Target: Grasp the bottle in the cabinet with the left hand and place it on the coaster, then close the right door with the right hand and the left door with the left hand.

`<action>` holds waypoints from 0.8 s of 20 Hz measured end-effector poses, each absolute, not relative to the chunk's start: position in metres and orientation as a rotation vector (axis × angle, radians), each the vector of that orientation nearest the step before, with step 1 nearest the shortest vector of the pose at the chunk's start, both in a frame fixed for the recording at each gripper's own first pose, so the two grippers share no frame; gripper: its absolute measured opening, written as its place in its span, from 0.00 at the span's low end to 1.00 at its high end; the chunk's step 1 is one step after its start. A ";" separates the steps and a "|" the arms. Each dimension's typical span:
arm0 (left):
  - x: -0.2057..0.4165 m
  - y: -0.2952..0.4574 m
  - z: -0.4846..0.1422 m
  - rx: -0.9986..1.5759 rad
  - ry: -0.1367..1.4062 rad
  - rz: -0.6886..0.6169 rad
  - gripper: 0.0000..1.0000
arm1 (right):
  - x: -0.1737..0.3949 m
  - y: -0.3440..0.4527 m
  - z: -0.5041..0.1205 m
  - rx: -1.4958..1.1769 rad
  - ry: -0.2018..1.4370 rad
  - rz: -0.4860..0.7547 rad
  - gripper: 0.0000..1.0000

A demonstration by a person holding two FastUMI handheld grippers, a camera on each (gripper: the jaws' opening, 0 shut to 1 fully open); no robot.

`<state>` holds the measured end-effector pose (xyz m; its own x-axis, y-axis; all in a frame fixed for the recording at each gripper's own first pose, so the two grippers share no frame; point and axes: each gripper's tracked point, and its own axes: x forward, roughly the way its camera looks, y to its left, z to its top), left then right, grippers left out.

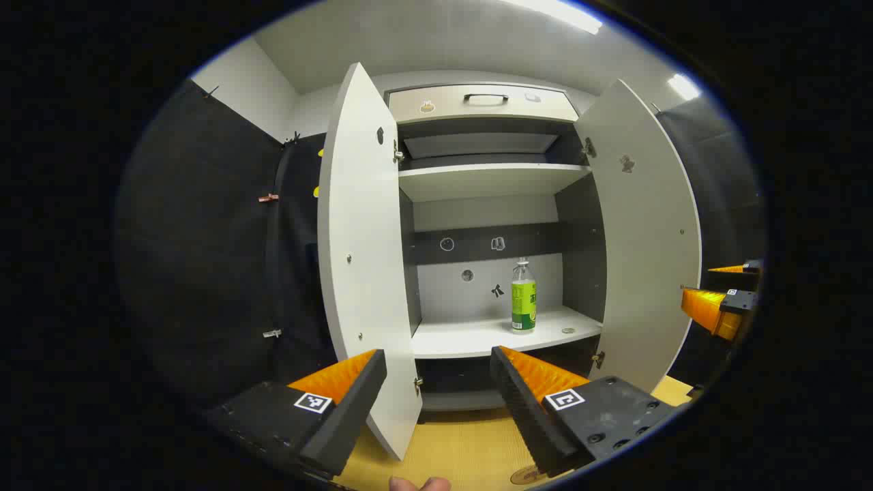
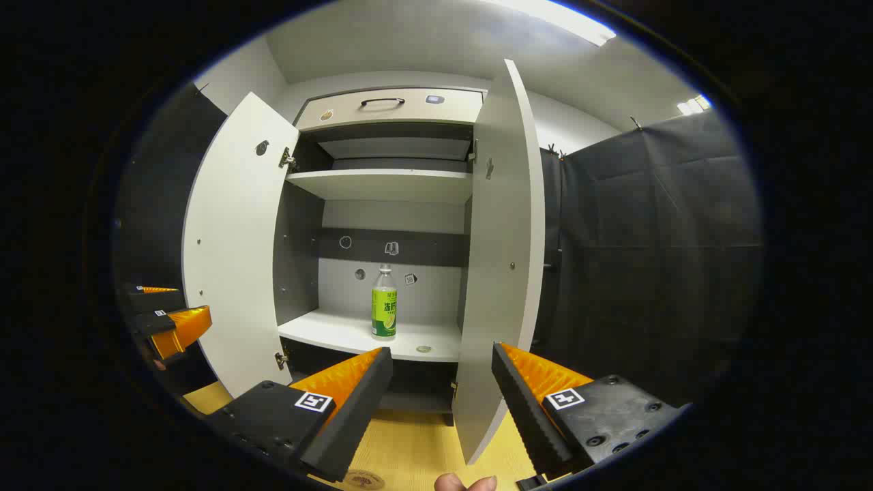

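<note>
Status: nothing done yet; all three steps remain, as judged here

Clear plastic bottle with green label (image 1: 524, 297): upright on the lower white shelf (image 1: 477, 335) of the open white cabinet, right of centre

Round brown coaster (image 1: 526, 474): on the yellow tabletop, bare

Left door (image 1: 361, 259), right door (image 1: 641, 232): both swung open

Left gripper (image 1: 436, 402): fingers spread, empty; bottle at about 1 o'clock, well apart

Right gripper (image 2: 440, 402): spread, empty; bottle at about 11 o'clock, right door's edge at 1 o'clock
</note>
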<state>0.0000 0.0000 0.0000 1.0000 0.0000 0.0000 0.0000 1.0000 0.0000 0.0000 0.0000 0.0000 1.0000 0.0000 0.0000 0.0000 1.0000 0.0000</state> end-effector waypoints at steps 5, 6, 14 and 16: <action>0.006 -0.012 0.003 0.006 -0.009 -0.027 0.97 | 0.000 -0.003 0.007 -0.009 -0.027 -0.010 0.97; 0.007 -0.013 0.004 0.008 -0.008 -0.030 0.97 | 0.000 -0.002 0.006 -0.013 -0.027 -0.008 0.97; 0.009 -0.015 0.007 0.024 -0.012 -0.038 0.97 | 0.003 0.007 0.007 -0.006 -0.022 0.017 0.97; 0.009 -0.017 0.007 0.023 -0.011 -0.043 0.97 | 0.002 0.007 0.007 -0.002 -0.021 0.017 0.97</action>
